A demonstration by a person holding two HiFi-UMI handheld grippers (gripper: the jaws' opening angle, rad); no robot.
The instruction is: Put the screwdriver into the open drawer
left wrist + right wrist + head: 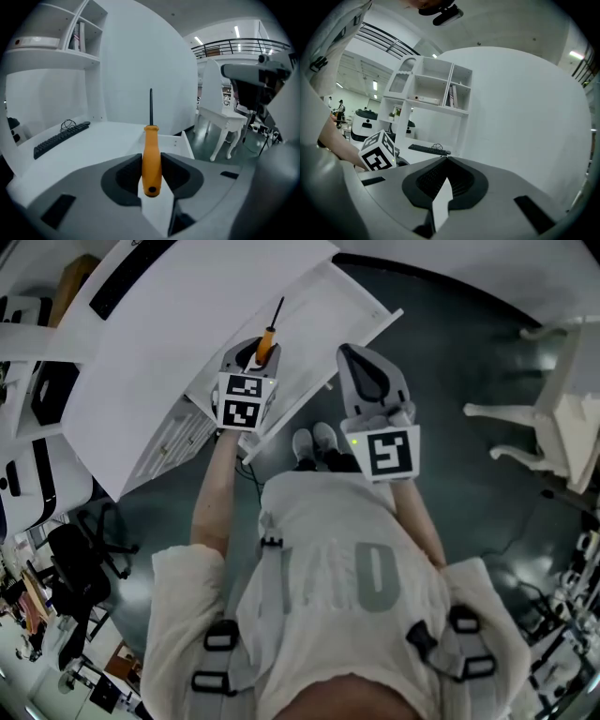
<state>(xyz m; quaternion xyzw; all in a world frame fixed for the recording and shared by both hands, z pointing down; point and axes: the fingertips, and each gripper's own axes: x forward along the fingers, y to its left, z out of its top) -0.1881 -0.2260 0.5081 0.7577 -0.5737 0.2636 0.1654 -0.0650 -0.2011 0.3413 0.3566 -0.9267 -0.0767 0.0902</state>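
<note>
The screwdriver has an orange handle and a thin black shaft. My left gripper is shut on the handle, with the shaft sticking out ahead past the jaws. The left gripper hangs over the near end of the open white drawer, whose side wall shows just beyond the handle. To its right, my right gripper is held beside the drawer's front. In the right gripper view its jaws meet at the tips with nothing between them.
The drawer pulls out of a white desk that carries a black keyboard and a shelf unit. A white carved table and a white chair stand on the dark floor at the right. An office chair is at the left.
</note>
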